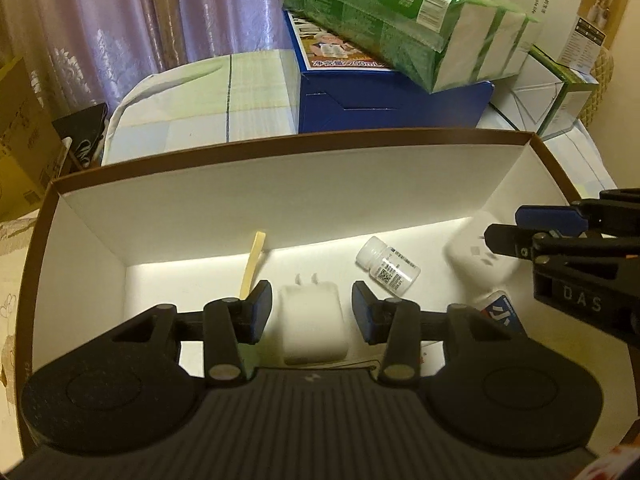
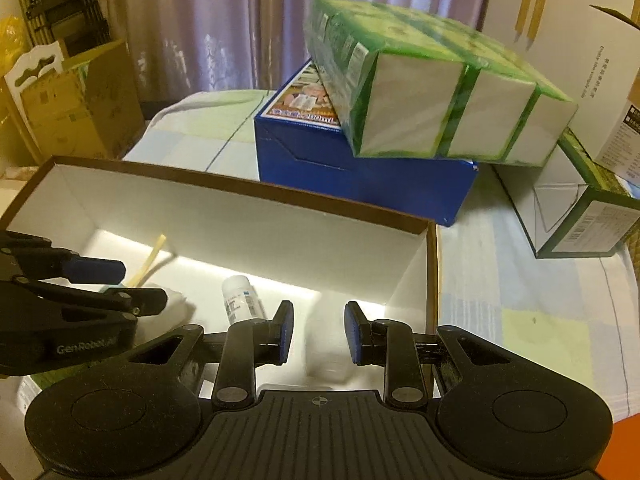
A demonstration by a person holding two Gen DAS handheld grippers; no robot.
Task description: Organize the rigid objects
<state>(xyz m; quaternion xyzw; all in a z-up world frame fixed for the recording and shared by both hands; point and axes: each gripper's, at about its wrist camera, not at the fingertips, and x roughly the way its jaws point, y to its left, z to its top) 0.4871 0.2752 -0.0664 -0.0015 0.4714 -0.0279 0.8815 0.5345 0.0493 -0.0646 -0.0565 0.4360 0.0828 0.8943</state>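
Note:
An open cardboard box point(image 1: 280, 184) with a white inside holds the items. In the left wrist view a white charger plug point(image 1: 312, 322) lies between the open fingers of my left gripper point(image 1: 312, 312), not clamped. A small white pill bottle point(image 1: 390, 266) lies on its side, a yellow stick point(image 1: 252, 266) leans at the back wall, and a blurred white socket adapter point(image 1: 478, 254) sits under my right gripper point(image 1: 520, 226). In the right wrist view my right gripper point(image 2: 319, 332) is open over a blurred white object point(image 2: 326, 356). The bottle point(image 2: 242, 300), the stick point(image 2: 150, 258) and the left gripper point(image 2: 132, 284) show there.
A blue box point(image 2: 360, 164) with a green tissue pack point(image 2: 432, 92) on top stands behind the cardboard box point(image 2: 240, 216). A green-edged carton point(image 2: 576, 216) lies at the right on the checked cloth point(image 2: 520, 300). A small blue-and-red card point(image 1: 500, 312) lies in the box. Cardboard boxes point(image 2: 76, 108) stand at the left.

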